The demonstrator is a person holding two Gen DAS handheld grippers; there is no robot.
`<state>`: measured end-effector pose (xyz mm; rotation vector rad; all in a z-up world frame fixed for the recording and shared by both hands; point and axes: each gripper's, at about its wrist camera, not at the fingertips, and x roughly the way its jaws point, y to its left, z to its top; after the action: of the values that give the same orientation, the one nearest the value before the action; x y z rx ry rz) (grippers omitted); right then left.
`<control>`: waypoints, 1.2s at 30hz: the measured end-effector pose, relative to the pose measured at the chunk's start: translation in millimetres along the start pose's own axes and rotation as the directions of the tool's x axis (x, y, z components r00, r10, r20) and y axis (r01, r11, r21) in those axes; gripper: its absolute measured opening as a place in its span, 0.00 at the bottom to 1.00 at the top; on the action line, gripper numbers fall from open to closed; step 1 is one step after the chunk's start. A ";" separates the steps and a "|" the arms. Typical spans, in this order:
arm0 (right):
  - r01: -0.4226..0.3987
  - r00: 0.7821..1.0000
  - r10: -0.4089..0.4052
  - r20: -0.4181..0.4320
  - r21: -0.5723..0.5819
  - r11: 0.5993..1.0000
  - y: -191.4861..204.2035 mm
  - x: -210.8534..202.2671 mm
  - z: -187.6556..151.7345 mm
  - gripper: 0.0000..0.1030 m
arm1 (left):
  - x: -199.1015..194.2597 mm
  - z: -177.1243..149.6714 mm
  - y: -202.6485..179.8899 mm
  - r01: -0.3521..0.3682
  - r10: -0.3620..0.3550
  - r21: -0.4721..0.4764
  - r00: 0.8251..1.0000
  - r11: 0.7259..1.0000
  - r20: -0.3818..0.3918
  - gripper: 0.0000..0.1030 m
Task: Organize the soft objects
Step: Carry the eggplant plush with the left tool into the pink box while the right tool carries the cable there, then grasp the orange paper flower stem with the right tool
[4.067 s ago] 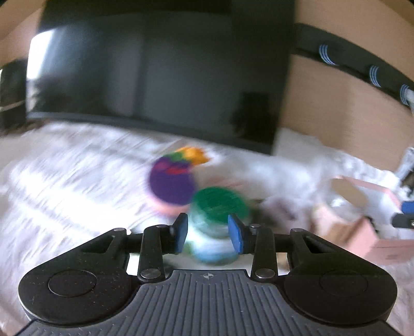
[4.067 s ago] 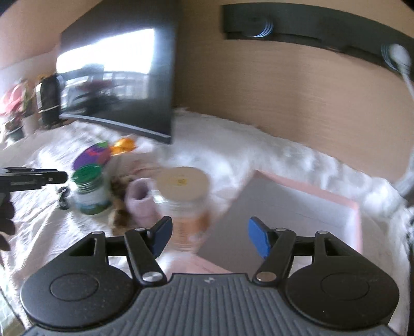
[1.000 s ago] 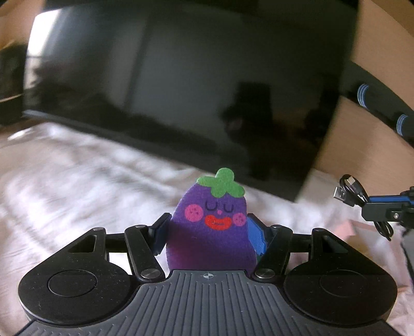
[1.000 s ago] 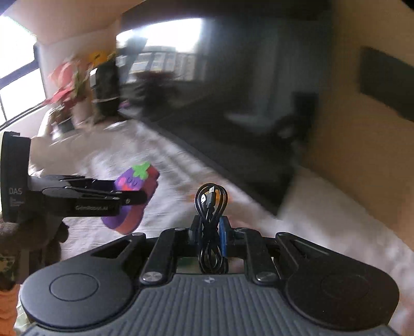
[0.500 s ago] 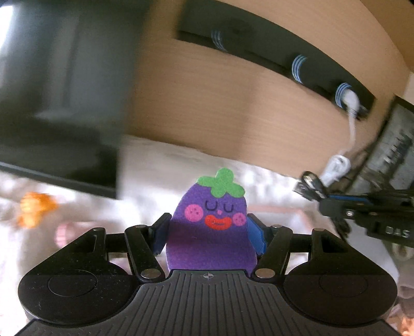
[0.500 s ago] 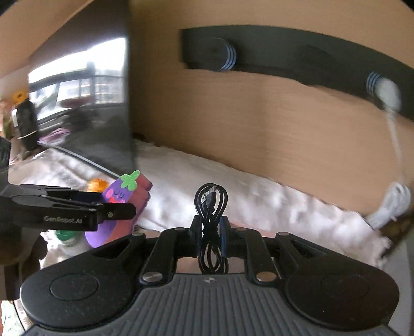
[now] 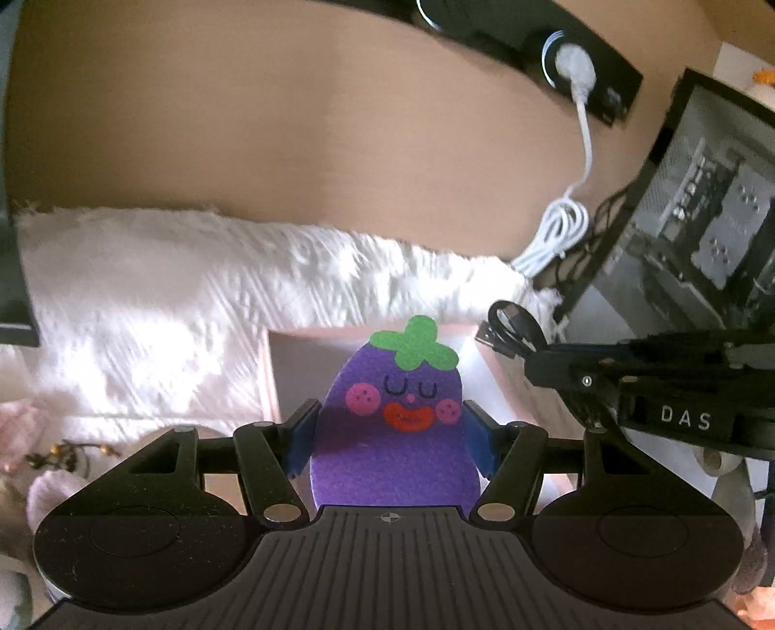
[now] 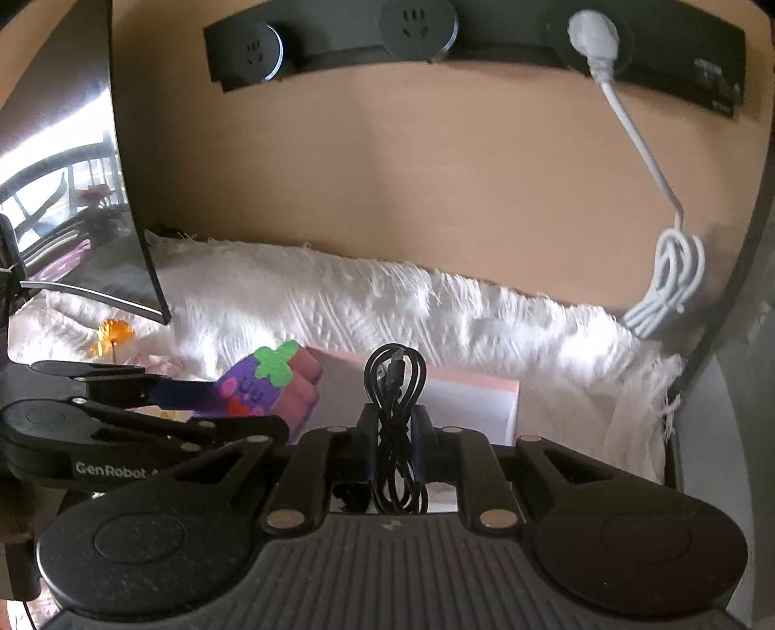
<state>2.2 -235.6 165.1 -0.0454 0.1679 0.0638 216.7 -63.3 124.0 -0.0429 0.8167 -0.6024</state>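
Note:
My left gripper (image 7: 390, 438) is shut on a purple felt eggplant (image 7: 397, 426) with a green stem, pink cheeks and a red mouth. The right wrist view shows the same eggplant (image 8: 252, 387) at the left, held over the near left corner of a pink box (image 8: 465, 392). My right gripper (image 8: 395, 436) is shut on a coiled black cable (image 8: 395, 412), which stands upright between its blue pads. From the left wrist view, the right gripper (image 7: 528, 349) comes in from the right with the cable (image 7: 506, 327) above the pink box (image 7: 310, 368).
A white furry cloth (image 8: 339, 300) covers the table. A dark monitor (image 8: 63, 184) stands at the left, and a black socket strip (image 8: 436, 34) with a white plug runs along the wooden wall. A coiled white cable (image 8: 673, 286) hangs at the right beside a mesh rack (image 7: 702, 203).
Both grippers have swung right, away from the monitor, and now sit over the pink box. Each keeps its grip: eggplant in the left, black cable in the right.

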 end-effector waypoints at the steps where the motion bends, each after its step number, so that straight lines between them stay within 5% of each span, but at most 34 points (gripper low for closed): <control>1: 0.000 1.000 0.000 -0.003 0.002 1.000 -2.4 -1.9 -1.1 0.14 | 4.3 -0.4 -2.5 0.002 -0.002 0.005 1.000 1.000 -0.008 0.66; 9: 0.002 1.000 -0.002 -0.019 0.011 1.000 -7.0 6.7 -3.5 0.15 | 25.6 -10.6 -12.1 0.020 -0.019 0.030 0.998 0.999 -0.061 0.66; 12: 0.006 1.000 -0.005 -0.013 0.035 0.999 -9.2 7.2 -3.7 0.36 | 28.1 -13.1 -11.3 0.015 -0.013 0.039 0.998 0.999 -0.067 0.66; 15: 0.022 1.000 -0.022 0.008 0.038 0.999 -8.2 6.0 -2.4 0.42 | 28.8 -15.4 -9.4 0.028 -0.026 0.033 0.997 0.999 -0.074 0.66; 23: 0.024 1.000 -0.024 0.018 0.032 0.999 -3.2 5.7 0.1 0.45 | 27.8 -23.9 -24.9 -0.041 0.047 0.170 0.998 0.985 -0.032 0.66; 27: 0.039 0.999 -0.040 0.026 0.032 0.999 -3.6 3.4 0.5 0.46 | 27.2 -32.4 -39.1 -0.149 0.129 0.273 0.988 0.950 0.090 0.66; 31: 0.049 0.998 -0.050 0.032 0.033 0.998 -4.1 0.0 -0.4 0.46 | 37.7 -34.1 -33.7 -0.011 0.016 0.199 1.000 0.980 -0.022 0.67; 36: 0.056 0.998 -0.058 0.034 0.033 0.998 -3.8 -1.5 -1.2 0.50 | 39.6 -35.8 -33.3 -0.020 0.031 0.182 0.998 0.983 -0.055 0.67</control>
<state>0.8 -239.5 164.4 -0.0170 0.1322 0.0049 196.4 -104.8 81.3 0.1516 0.8142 -0.6538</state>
